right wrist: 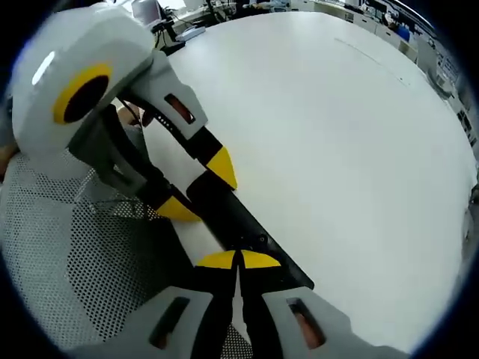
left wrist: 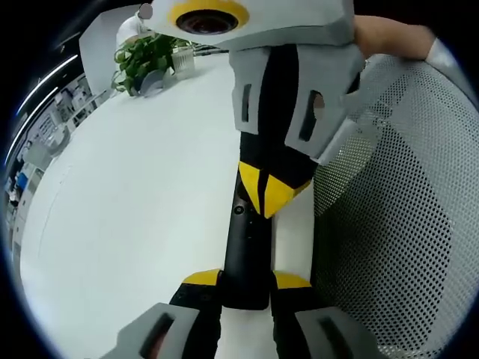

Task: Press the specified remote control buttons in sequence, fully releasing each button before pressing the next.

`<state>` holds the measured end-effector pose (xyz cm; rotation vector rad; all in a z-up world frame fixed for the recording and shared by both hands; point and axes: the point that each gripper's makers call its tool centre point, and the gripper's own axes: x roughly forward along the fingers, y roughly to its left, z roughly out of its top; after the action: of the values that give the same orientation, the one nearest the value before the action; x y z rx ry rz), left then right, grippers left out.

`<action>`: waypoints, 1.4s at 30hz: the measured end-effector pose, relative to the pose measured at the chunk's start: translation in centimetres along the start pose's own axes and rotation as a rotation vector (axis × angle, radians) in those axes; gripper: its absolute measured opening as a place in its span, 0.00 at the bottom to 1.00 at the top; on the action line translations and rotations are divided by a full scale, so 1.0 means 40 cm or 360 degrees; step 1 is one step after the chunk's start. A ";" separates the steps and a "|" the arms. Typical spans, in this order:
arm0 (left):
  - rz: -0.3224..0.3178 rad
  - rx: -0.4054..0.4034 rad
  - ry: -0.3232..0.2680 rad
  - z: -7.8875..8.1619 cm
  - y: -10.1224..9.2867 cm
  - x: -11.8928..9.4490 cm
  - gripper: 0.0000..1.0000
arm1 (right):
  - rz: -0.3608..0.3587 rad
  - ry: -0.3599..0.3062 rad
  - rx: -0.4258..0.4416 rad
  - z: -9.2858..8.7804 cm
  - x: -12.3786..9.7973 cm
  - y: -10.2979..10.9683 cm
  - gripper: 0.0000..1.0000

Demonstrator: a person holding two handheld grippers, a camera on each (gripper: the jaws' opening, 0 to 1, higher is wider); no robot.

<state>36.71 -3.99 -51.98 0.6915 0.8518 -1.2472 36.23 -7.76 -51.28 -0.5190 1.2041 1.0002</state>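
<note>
Left gripper view puts its own left gripper (left wrist: 245, 286) lowest, the yellow-tipped jaws clamped on the near end of a slim black remote control (left wrist: 245, 247), one tip on each long side. The remote runs away from the camera along the edge of the white table (left wrist: 127, 194), just beside a white mesh chair back (left wrist: 404, 224). At its far end the right gripper (left wrist: 266, 196) comes down from above, jaws drawn together into one yellow point that rests on the remote's upper face near a small round button. Farther off, a potted green plant (left wrist: 146, 61) stands on the table.

Right gripper view shows the right gripper's closed tips (right wrist: 239, 259) pressed on the remote, which stretches up-left to the left gripper's jaws, one on each side of it. The mesh chair back lies to the left, with the table spreading beyond.
</note>
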 end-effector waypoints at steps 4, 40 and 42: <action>0.0001 0.0000 0.0001 0.000 0.001 0.001 0.24 | -0.0007 0.0004 -0.0015 -0.002 -0.001 -0.003 0.00; -0.0015 0.0015 0.0012 0.003 -0.005 0.002 0.23 | 0.0066 -0.0153 0.0116 0.028 -0.012 -0.006 0.00; -0.0026 0.0023 0.0009 0.004 -0.006 0.003 0.23 | 0.0046 -0.0165 0.0091 0.033 -0.012 -0.010 0.00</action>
<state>36.50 -4.23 -51.99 0.7013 0.8554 -1.2677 37.24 -7.09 -50.46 -0.4009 1.1472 1.0022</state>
